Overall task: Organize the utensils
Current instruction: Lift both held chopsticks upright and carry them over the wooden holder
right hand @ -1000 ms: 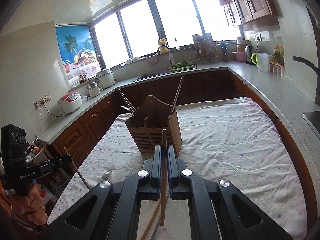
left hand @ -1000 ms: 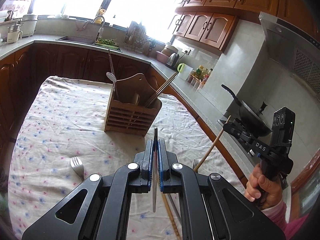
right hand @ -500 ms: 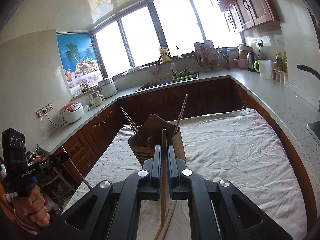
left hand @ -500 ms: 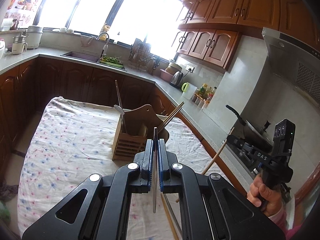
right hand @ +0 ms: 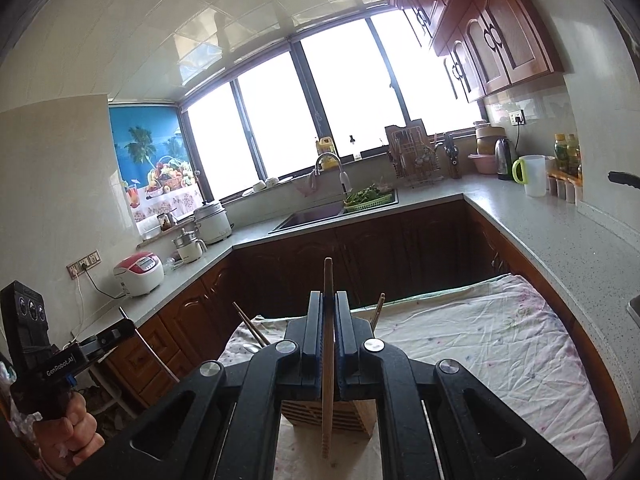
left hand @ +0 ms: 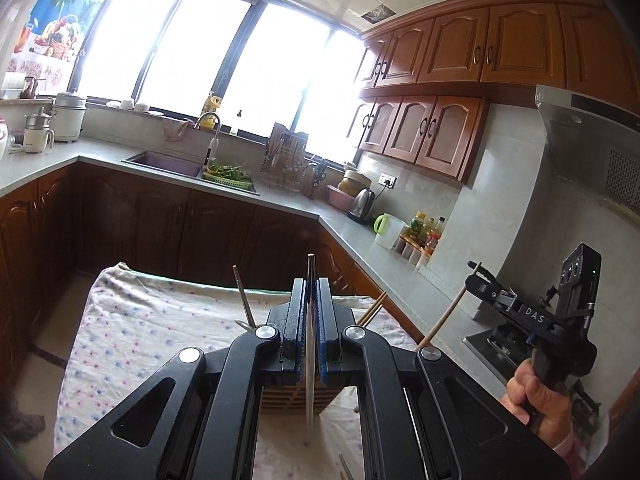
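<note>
My left gripper [left hand: 310,284] is shut on a thin metal utensil handle [left hand: 310,344] that stands upright between the pads. My right gripper [right hand: 328,296] is shut on a wooden chopstick [right hand: 328,360], also upright. The slatted wooden utensil holder [left hand: 296,398] sits on the flowered tablecloth just beyond the left gripper, mostly hidden by it; it also shows in the right wrist view [right hand: 348,414]. Chopsticks [right hand: 252,326] and a spoon handle [left hand: 243,294] stick out of it. The right gripper also shows in the left wrist view [left hand: 486,286], holding its chopstick at the right.
The table [right hand: 500,344] carries a white flowered cloth. A grey counter [left hand: 384,252] with kettle, jug and bottles runs along the right; a sink [left hand: 168,160] lies at the back. A stove with a pan [left hand: 492,340] is at the right.
Both grippers have risen and tilted up, still holding their utensils. The holder now sits low behind the fingers, and the fork on the cloth has left the view.
</note>
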`<state>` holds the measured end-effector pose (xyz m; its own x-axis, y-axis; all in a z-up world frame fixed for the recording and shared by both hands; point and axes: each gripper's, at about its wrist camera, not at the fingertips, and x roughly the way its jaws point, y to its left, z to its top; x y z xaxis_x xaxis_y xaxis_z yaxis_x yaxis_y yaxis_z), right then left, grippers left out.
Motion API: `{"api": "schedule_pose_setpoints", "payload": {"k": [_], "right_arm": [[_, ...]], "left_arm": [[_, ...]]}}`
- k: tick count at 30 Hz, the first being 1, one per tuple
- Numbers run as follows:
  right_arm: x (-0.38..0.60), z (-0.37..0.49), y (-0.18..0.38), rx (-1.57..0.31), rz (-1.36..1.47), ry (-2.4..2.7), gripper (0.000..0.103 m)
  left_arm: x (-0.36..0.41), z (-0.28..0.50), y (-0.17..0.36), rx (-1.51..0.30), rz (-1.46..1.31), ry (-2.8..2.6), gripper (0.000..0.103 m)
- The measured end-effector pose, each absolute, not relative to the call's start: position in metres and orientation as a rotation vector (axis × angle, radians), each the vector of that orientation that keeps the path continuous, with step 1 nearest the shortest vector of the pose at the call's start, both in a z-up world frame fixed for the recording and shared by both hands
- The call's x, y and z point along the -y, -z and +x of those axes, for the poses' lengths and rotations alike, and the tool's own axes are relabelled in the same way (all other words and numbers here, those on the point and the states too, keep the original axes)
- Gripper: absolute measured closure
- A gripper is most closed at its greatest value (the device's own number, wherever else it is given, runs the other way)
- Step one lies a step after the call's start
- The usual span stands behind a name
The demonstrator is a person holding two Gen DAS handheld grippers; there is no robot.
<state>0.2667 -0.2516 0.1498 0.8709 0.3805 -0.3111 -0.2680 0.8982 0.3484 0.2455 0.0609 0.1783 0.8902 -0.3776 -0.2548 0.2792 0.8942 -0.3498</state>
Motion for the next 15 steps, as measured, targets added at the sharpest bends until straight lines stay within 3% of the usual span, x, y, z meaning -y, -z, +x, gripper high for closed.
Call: {"api": "schedule_pose_setpoints", "payload": {"k": [15], "right_arm": [[0.254,0.324,-0.127,-0.336,0.380,-0.273,0.098]], "left_arm": [[-0.067,0.312,-0.155,-0.283,-0.351,0.220,0.100]]}}
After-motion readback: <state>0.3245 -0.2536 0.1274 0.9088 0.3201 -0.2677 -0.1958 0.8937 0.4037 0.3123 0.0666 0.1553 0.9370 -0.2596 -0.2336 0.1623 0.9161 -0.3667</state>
